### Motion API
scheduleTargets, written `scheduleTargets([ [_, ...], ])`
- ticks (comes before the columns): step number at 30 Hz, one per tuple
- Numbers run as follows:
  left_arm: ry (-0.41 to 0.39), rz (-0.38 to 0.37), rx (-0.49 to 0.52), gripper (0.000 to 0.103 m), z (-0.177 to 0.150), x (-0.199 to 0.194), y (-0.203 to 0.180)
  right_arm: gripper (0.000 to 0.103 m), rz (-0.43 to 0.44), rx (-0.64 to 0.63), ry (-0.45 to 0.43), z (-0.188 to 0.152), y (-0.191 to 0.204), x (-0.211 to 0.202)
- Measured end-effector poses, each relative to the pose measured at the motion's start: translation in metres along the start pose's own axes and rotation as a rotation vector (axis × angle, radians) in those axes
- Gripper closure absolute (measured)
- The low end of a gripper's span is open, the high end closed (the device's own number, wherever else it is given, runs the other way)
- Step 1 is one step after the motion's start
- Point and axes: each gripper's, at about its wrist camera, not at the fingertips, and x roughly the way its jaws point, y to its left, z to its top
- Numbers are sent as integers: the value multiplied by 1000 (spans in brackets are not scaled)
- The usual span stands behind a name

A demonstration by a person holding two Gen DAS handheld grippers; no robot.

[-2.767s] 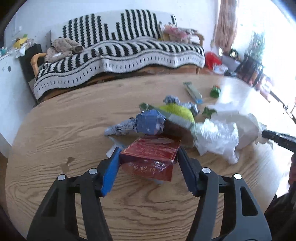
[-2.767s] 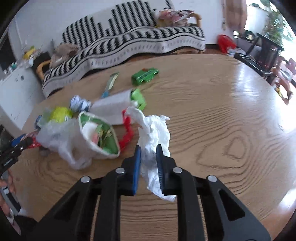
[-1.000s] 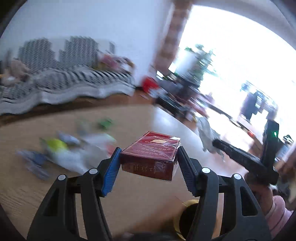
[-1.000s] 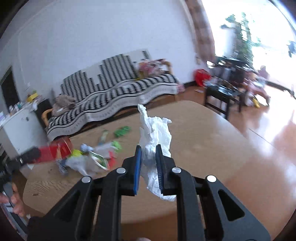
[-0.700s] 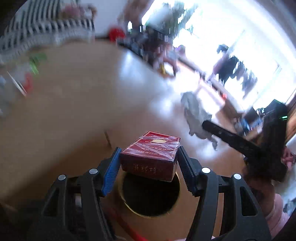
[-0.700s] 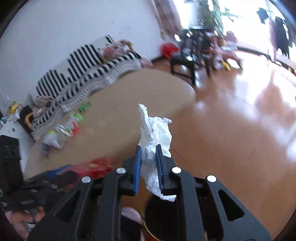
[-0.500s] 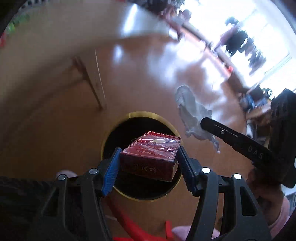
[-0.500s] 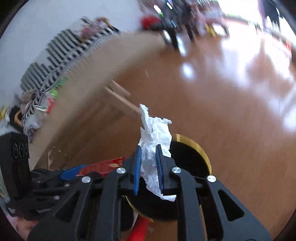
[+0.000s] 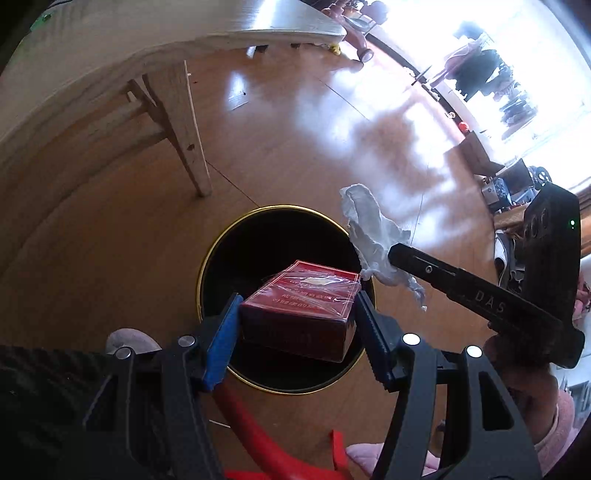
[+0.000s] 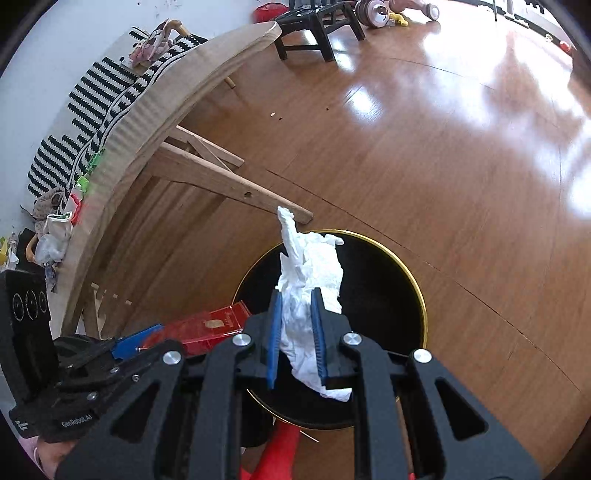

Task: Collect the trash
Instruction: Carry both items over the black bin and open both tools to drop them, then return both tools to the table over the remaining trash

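Note:
My left gripper (image 9: 295, 325) is shut on a dark red cigarette box (image 9: 301, 299) and holds it above the mouth of a black bin with a gold rim (image 9: 236, 258) on the floor. My right gripper (image 10: 297, 332) is shut on a crumpled white tissue (image 10: 308, 273) above the same bin (image 10: 399, 291). The tissue (image 9: 373, 232) and the right gripper (image 9: 391, 256) show at the bin's right rim in the left wrist view. The red box (image 10: 210, 326) and the left gripper (image 10: 147, 338) show at the lower left in the right wrist view.
The wooden table (image 10: 155, 122) stands to the left, its leg (image 9: 188, 129) close behind the bin; trash (image 10: 55, 236) lies on its top. A red object (image 9: 258, 439) lies by the bin's near side. A black stool (image 10: 314, 26) stands far back on the wooden floor (image 10: 461, 155).
Both grippers have swung away from the table top and down to the floor bin. The red box and the tissue stay gripped and now hang over the bin's mouth.

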Motion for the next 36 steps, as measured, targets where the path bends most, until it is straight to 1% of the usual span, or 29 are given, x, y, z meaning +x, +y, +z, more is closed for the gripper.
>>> scheduleTargets([
  [7, 2, 3, 19, 43, -3, -2, -2, 87, -3, -2, 5, 9, 0, 0],
  [9, 22, 14, 37, 42, -3, 0, -7, 87, -1, 4, 11, 10, -3, 0],
  [10, 31, 34, 47, 38, -2, 1, -11, 80, 14, 18, 16, 12, -5, -1],
  [11, 42, 53, 55, 22, -2, 3, -13, 72, 29, 31, 25, 15, -10, 0],
  [12, 39, 65, 59, 13, -1, 3, -16, 39, 33, 60, 41, 17, -12, 0],
  [13, 28, 70, 61, 7, -1, 1, -16, 12, 37, 82, 36, 18, -14, -1],
  [14, 20, 64, 59, 7, -2, 0, -15, 9, 34, 92, 9, 20, -16, -6],
  [17, -11, 25, 18, 7, 3, -13, -9, 7, -23, 67, -56, 26, -13, -20],
  [18, -47, 20, 0, 7, 6, -23, -4, 7, -31, 61, -83, 27, -11, -25],
  [20, -144, 41, -23, 7, 13, -53, 4, 7, -23, 26, -164, 30, -1, -40],
  [23, -294, 140, -51, 6, 26, -119, 28, 7, -52, -70, -238, 34, 22, -51],
  [24, -337, 165, -69, 6, 27, -139, 37, 7, -59, -106, -257, 38, 36, -53],
  [25, -390, 197, -93, 6, 26, -164, 50, 7, -55, -121, -260, 40, 40, -54],
  [26, -416, 222, -107, 6, 24, -178, 57, 7, -44, -138, -264, 43, 51, -53],
  [27, -468, 277, -139, 6, 20, -203, 73, 7, -33, -160, -269, 46, 66, -50],
  [28, -504, 316, -164, 6, 16, -221, 86, 7, -22, -189, -274, 49, 85, -46],
  [29, -545, 378, -211, 6, 9, -244, 108, 7, -13, -214, -275, 52, 99, -42],
  [30, -564, 416, -243, 6, 3, -256, 123, 7, 1, -257, -273, 55, 121, -36],
  [32, -597, 517, -337, 6, -12, -285, 167, 7, 26, -327, -264, 62, 159, -24],
  [34, -609, 586, -391, 6, -24, -302, 198, 7, 58, -407, -258, 64, 207, -9],
  [35, -610, 636, -431, 6, -34, -314, 222, 7, 68, -442, -257, 63, 230, -2],
  [36, -608, 662, -464, 6, -41, -322, 240, 7, 79, -487, -256, 63, 260, 8],
])
